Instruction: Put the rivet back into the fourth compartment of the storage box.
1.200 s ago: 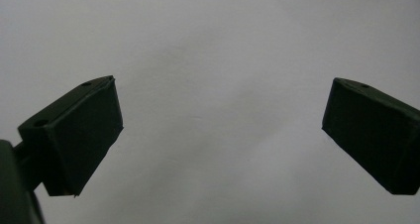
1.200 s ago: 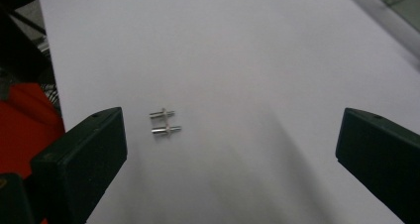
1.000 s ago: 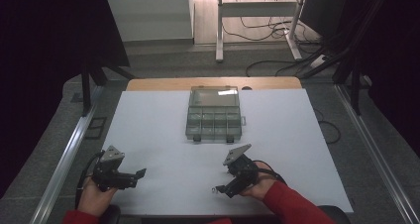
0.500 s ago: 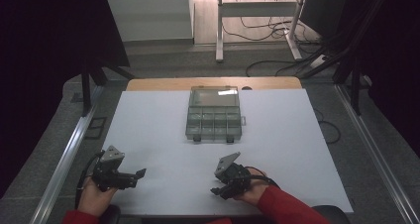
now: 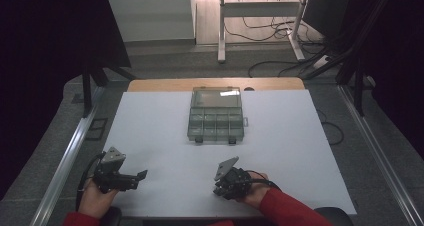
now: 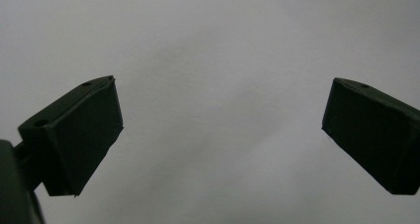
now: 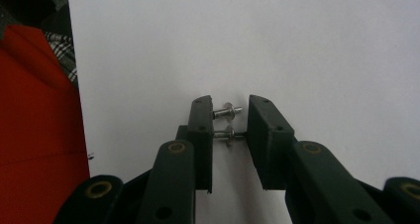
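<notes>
White tabletop (image 5: 165, 121): right tongs (image 7: 230, 122) have pulled nearer, pinching two rivets (image 7: 225, 122); left tongs (image 6: 220, 130) gape wide, unmoved.

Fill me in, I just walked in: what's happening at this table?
A person sits at a white table with a hand-held gripper in each hand. The right hand-held gripper, low over the near edge, has its jaws nearly closed around two small metal screws; whether they are clamped or loose between the jaws is unclear. The left hand-held gripper is open and holds nothing. A clear compartment box lies farther back, untouched.
</notes>
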### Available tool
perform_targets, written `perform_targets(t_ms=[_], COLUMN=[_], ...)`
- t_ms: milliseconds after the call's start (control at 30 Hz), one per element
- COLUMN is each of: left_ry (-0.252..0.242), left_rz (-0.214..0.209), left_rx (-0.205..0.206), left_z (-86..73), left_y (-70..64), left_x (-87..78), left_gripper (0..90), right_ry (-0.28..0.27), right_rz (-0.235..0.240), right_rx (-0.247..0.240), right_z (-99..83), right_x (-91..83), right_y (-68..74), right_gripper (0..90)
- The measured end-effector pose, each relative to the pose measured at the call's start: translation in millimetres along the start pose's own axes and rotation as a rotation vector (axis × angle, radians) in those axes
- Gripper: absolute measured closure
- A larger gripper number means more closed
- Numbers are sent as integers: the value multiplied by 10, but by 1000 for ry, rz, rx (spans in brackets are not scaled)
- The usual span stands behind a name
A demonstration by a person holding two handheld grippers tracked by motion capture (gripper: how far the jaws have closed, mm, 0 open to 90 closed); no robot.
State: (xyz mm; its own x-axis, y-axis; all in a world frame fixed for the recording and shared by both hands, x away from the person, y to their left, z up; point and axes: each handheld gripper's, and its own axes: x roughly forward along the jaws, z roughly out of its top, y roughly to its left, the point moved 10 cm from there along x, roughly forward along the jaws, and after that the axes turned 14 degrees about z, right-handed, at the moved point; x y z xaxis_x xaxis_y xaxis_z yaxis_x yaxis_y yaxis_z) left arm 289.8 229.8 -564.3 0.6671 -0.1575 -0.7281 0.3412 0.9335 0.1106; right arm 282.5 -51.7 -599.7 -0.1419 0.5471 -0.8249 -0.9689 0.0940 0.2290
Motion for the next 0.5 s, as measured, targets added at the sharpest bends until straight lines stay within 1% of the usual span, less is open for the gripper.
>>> perform_targets(t_ms=[100,233,400,500], left_ry=[0,-1,2,5], left_rz=[0,0,-2,-1], left_rx=[-1,0,2,5], left_z=[0,0,-2,-3], left_y=[0,1,-4,-5], left_x=[-2,1,2,5], left_gripper=[26,26,28,29], right_ry=[-4,-36,-68,-79], right_rz=[12,24,19,11], right_rx=[5,22,48,60], right_z=[0,28,48,54], right_x=[-9,-60,-135,-171], right_y=[-3,-19,-66,-98], right_gripper=[724,724,724,724])
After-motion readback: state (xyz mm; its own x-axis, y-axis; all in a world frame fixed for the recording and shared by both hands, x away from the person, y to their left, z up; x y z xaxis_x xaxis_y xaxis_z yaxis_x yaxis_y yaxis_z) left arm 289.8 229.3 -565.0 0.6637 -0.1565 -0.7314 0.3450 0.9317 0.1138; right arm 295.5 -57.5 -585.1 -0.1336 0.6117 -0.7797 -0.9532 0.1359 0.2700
